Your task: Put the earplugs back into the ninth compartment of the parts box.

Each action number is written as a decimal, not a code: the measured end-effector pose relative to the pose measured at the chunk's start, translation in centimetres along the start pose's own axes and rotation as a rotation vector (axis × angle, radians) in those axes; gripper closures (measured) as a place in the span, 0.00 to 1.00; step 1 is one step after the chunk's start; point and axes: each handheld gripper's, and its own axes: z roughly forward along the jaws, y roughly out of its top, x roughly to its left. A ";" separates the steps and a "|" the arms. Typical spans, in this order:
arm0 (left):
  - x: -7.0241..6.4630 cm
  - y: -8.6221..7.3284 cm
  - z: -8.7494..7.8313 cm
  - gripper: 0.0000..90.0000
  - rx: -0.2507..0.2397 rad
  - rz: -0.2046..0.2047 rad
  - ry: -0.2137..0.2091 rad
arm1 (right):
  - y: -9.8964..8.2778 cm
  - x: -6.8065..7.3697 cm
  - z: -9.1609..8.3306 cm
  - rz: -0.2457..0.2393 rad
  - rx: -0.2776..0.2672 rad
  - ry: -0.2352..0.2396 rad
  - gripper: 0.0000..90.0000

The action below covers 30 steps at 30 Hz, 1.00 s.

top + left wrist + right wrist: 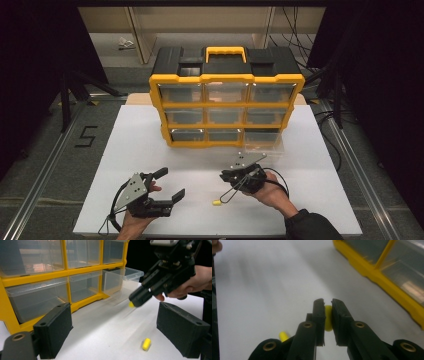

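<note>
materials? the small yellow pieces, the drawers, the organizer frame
Yellow piece clamped in the right hand-held gripper, and the loose one on the table: matte, rounded ends, probably foam or soft plastic; can't tell which. Drawers: clear rigid plastic, see-through with glossy glare. Organizer frame: opaque yellow moulded plastic, smooth with a slight sheen, under a black plastic top.

Yellow-and-black drawer organizer (226, 95) with one clear drawer (262, 141) pulled out, on white table (130, 145).
</note>
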 end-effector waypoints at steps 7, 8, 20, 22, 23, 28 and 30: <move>0.0 0.0 0.0 0.14 -0.004 0.002 0.001 | 0.7 -1.1 -1.7 0.050 -0.084 -0.044 0.91; 0.0 0.0 0.0 0.14 -0.004 0.002 0.001 | 0.7 -1.3 -2.0 0.054 -0.101 -0.049 0.91; 0.0 0.1 -0.1 0.14 -0.014 -0.004 -0.002 | 1.2 -2.9 -3.7 0.115 -0.175 -0.103 0.91; 0.0 0.0 -0.1 0.14 -0.013 -0.004 -0.002 | 1.2 -3.1 -3.7 0.119 -0.181 -0.107 0.91; 0.0 0.0 -0.1 0.14 -0.013 -0.004 -0.002 | 1.2 -3.1 -3.8 0.120 -0.183 -0.108 0.91; 0.0 0.1 -0.1 0.14 -0.014 -0.003 -0.002 | 1.2 -3.6 -4.0 0.132 -0.191 -0.121 0.91; 0.0 0.0 -0.1 0.14 -0.014 -0.003 -0.001 | 1.2 -3.8 -4.1 0.140 -0.197 -0.129 0.90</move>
